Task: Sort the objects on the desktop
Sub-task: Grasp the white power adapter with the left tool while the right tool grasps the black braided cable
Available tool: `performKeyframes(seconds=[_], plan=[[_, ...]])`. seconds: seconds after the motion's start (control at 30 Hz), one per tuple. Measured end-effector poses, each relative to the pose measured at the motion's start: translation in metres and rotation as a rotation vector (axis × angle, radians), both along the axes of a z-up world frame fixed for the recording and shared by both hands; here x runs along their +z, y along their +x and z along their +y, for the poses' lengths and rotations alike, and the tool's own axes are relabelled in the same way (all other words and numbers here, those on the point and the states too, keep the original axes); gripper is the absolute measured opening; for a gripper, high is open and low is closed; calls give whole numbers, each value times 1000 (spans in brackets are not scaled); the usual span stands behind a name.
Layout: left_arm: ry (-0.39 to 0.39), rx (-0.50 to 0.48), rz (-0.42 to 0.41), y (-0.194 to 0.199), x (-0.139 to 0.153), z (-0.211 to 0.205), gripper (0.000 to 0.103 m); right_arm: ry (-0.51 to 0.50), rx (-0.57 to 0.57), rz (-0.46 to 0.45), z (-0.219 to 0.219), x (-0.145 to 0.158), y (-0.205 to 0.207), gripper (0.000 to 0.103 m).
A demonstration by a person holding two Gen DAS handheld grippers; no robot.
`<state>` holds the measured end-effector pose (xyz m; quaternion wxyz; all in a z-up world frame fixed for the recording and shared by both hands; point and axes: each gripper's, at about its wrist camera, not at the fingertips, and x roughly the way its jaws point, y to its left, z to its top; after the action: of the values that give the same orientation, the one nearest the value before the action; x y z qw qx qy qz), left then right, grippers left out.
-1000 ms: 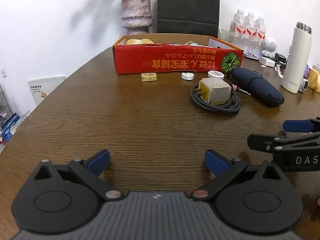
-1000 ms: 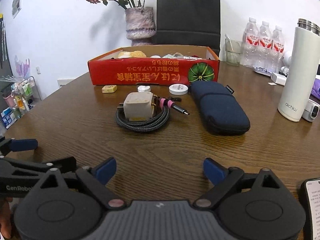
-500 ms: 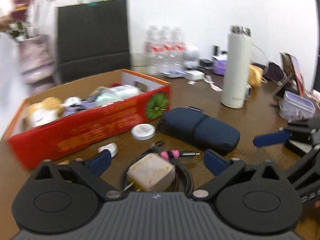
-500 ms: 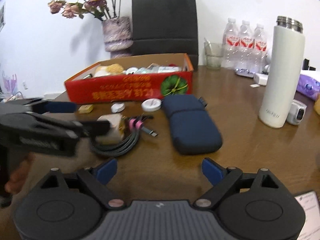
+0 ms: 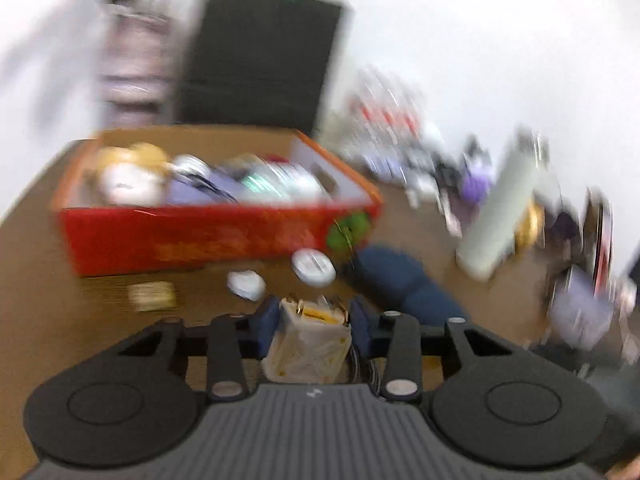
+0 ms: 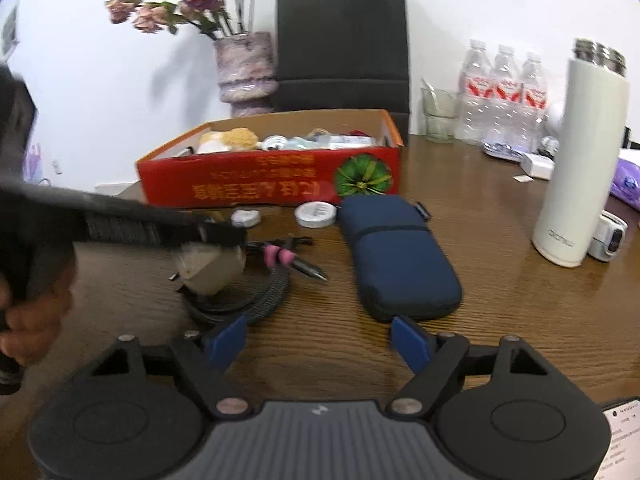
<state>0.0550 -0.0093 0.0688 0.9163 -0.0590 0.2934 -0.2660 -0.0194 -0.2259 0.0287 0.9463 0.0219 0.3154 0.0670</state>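
Charger (image 5: 310,340) sits clamped between closing left hand-held gripper (image 5: 314,322) pads, prongs pointing away; right hand-held gripper (image 6: 320,340) empty, closing.

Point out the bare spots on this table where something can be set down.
Bare wood lies between the pouch and the flask, and left of the cable in front of the red box. Crowded: the strip before the box with the round tin, and the far right corner behind the flask.
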Motion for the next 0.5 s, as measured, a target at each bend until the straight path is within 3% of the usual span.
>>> performKeyframes(seconds=[0.07,0.1,0.2,0.33,0.43,0.5], plan=[[-29,81,-24,-19,8,21,36,14,35,-22,7,5,-6,79],[-15,126,-32,-28,8,29,5,19,48,-21,10,6,-7,79],[15,230,22,-46,-3,47,1,15,87,6,22,2,1,78],[72,288,57,-59,-25,53,2,-33,87,-15,36,1,23,73],[135,296,29,-62,-32,51,15,-72,72,-21,39,0,40,72],[136,300,-11,-58,-34,53,64,-82,81,-7,39,-1,50,72]])
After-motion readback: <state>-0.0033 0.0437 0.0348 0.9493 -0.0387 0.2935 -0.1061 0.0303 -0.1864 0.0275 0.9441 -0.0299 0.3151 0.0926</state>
